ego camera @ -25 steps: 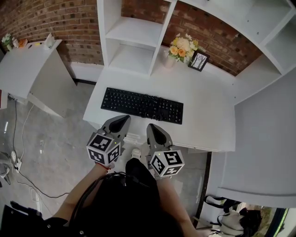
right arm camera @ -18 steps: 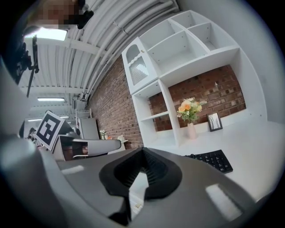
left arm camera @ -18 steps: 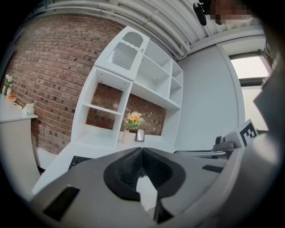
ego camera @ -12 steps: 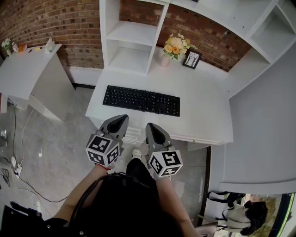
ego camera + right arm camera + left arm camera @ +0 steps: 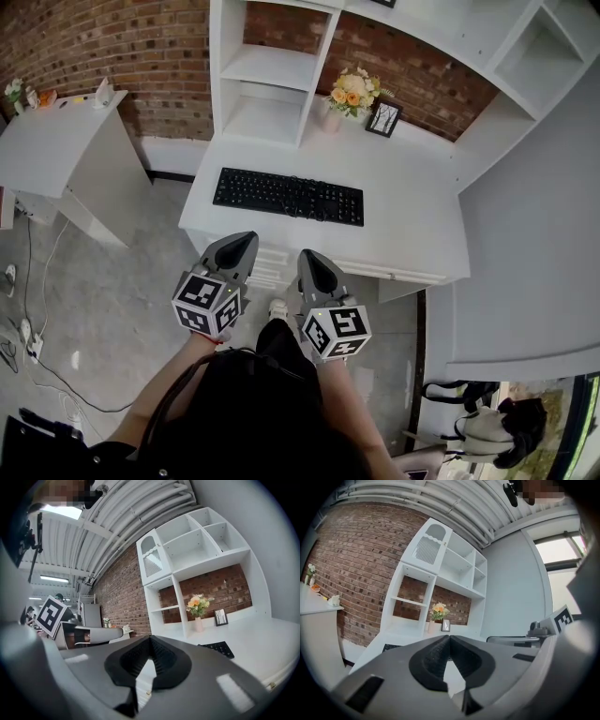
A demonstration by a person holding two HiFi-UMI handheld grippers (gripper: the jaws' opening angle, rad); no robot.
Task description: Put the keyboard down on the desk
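Note:
A black keyboard [image 5: 288, 197] lies flat on the white desk [image 5: 403, 225], nearer its left half. Both grippers hang in front of the desk's near edge, apart from the keyboard. My left gripper [image 5: 247, 240] is shut and empty, its jaws meeting at the tip [image 5: 449, 636]. My right gripper [image 5: 307, 256] is shut and empty too, with its tip [image 5: 150, 637] pointing level toward the desk. The right gripper view shows one end of the keyboard [image 5: 217, 648] past the jaws. In the left gripper view a sliver of the keyboard [image 5: 392, 647] peeks out at the left of the jaw.
A vase of flowers [image 5: 349, 97] and a small picture frame [image 5: 384, 118] stand at the back of the desk, under white shelves [image 5: 272, 66]. A second white table [image 5: 56, 141] stands to the left. Cables [image 5: 37, 366] trail on the grey floor.
Both grippers have drawn back from the desk together, still shut. The keyboard now sits farther from them in the head view and has not shifted on the desk.

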